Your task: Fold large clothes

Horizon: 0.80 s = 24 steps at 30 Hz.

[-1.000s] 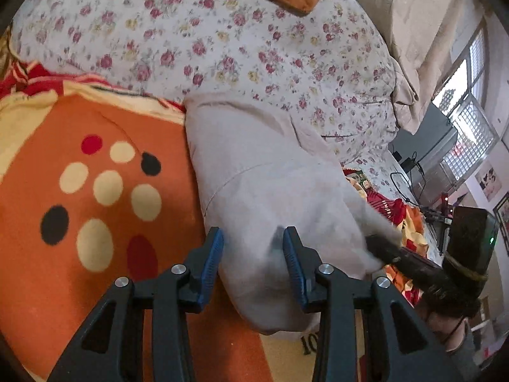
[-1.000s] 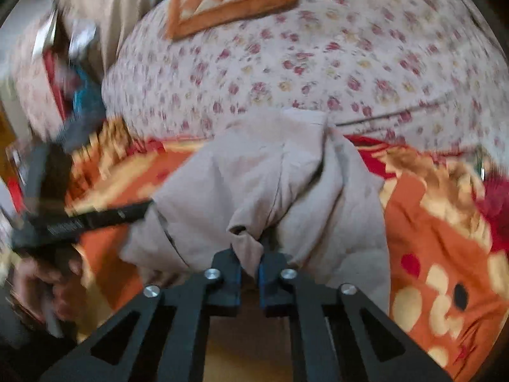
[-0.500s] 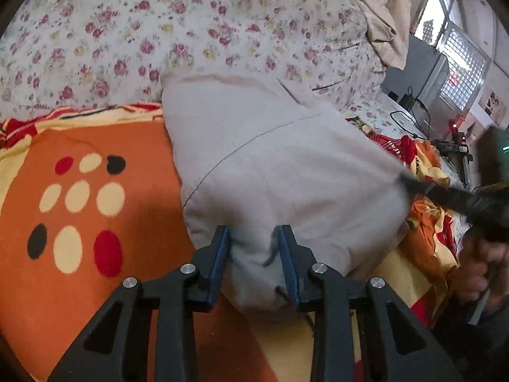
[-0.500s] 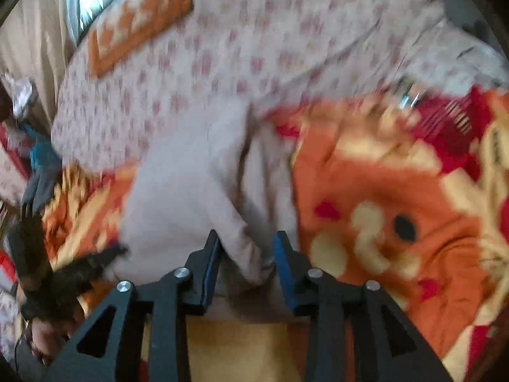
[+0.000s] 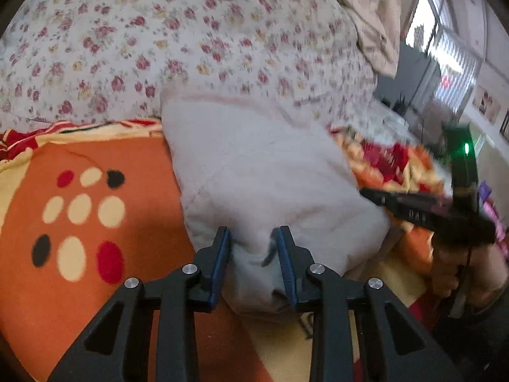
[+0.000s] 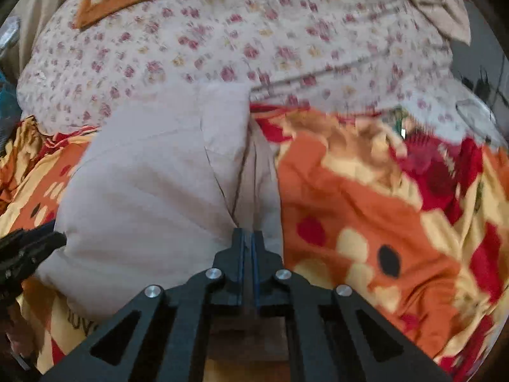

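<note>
A soft, pale beige garment [image 5: 261, 172], folded into a rounded, padded-looking slab with a faint stitched seam, lies on a fleecy orange blanket [image 5: 95, 286] with cream, red and black dots, against a rose-print floral quilt [image 5: 159, 47]. The left hand-held gripper [image 5: 254, 248] stands released, blue-lined fingers straddling the garment's near edge. The right hand-held gripper [image 6: 247, 238] is clenched on the garment's edge.
</note>
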Tool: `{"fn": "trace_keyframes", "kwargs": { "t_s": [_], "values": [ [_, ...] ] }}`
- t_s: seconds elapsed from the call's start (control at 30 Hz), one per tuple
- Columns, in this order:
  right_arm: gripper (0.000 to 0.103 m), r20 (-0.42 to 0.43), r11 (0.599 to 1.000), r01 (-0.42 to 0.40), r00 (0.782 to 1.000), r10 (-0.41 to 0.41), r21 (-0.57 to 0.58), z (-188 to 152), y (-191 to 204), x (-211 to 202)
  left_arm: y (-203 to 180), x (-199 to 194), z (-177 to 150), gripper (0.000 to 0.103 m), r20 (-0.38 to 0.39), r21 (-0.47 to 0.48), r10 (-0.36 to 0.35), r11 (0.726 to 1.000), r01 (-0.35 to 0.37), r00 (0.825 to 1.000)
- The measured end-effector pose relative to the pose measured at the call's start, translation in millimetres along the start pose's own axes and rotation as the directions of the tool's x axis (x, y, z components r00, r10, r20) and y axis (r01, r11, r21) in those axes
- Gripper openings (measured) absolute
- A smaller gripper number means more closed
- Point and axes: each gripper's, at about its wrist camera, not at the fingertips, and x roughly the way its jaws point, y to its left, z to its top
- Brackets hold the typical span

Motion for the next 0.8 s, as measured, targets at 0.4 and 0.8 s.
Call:
{"fn": "trace_keyframes", "kwargs": {
  "t_s": [0.4,0.8],
  "values": [
    [0.002,0.114,0.998,-0.042,0.993,0.036,0.049,154,56,7,45,46,126,0.025,0.008,-0.389,0.214,0.901,-0.194,0.977],
    [0.002,-0.098,0.997,-0.006,0.995,0.014,0.081,123,18,150,42,148,102,0.028,-0.041,-0.344,0.335,0.880,-0.328,0.941]
  ]
}}
